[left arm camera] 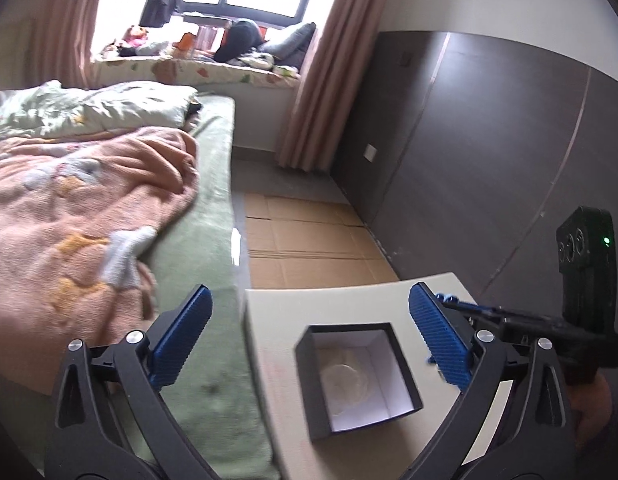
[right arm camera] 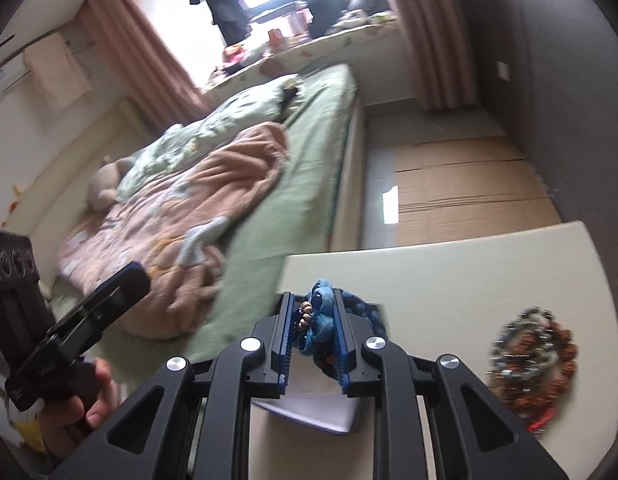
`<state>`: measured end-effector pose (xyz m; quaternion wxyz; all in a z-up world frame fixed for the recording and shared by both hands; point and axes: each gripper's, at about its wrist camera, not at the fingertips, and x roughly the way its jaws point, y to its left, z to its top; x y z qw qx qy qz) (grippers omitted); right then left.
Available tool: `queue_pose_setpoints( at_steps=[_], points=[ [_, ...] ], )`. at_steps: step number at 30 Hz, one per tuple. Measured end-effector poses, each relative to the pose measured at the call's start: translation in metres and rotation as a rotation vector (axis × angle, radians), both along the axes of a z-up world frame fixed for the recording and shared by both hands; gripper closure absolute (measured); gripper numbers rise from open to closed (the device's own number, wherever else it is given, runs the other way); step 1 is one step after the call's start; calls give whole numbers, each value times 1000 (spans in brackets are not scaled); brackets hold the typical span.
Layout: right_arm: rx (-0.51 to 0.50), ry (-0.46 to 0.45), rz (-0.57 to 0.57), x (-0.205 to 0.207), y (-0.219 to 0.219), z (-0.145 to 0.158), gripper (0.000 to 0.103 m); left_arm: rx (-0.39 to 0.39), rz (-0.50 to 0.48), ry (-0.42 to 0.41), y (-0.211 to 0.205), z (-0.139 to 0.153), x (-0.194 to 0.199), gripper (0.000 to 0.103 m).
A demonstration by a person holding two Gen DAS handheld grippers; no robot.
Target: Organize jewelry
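Right tongs [right arm camera: 311, 332] clamp a blue braided bracelet [right arm camera: 321, 322] with wooden beads; left tongs [left arm camera: 309, 340] gape wide.

place: home bedroom | evidence: bed [left arm camera: 213, 208], blanket [left arm camera: 89, 208], curtains [left arm camera: 321, 80]

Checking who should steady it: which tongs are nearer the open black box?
Left. The left tongs straddle the black box, open; the right tongs grip a blue bracelet.

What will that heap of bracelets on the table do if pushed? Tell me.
The bracelet heap looks like loose bead and chain loops, so it would probably slump and spread rather than slide as one. Round beads may roll a little on the smooth table. Probably light.
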<state>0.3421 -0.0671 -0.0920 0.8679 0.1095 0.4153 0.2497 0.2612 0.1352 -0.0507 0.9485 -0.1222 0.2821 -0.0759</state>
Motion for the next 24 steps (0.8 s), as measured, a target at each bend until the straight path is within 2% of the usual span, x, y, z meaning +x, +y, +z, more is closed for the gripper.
queue_pose_setpoints(
  at_steps=[2,3,6,12,19,24],
  points=[
    [12,-15,18,-6,10,7,14,5,21,13,5,1,-2,5],
    [3,-53,-3,-13,10,13,10,6,25,16,6,3,-3,5],
    [11,-58,-10,-23,0,21,17,13,22,21,4,6,-7,5],
    [-4,1,-150,-40,-55,15,19,21,-17,22,-17,15,-15,5],
    [-18,23,-288,-55,-114,11,23,17,-60,33,-55,18,-18,5],
    [1,74,-355,-61,-149,-3,39,21,-128,58,-96,12,-17,5]
  ],
)
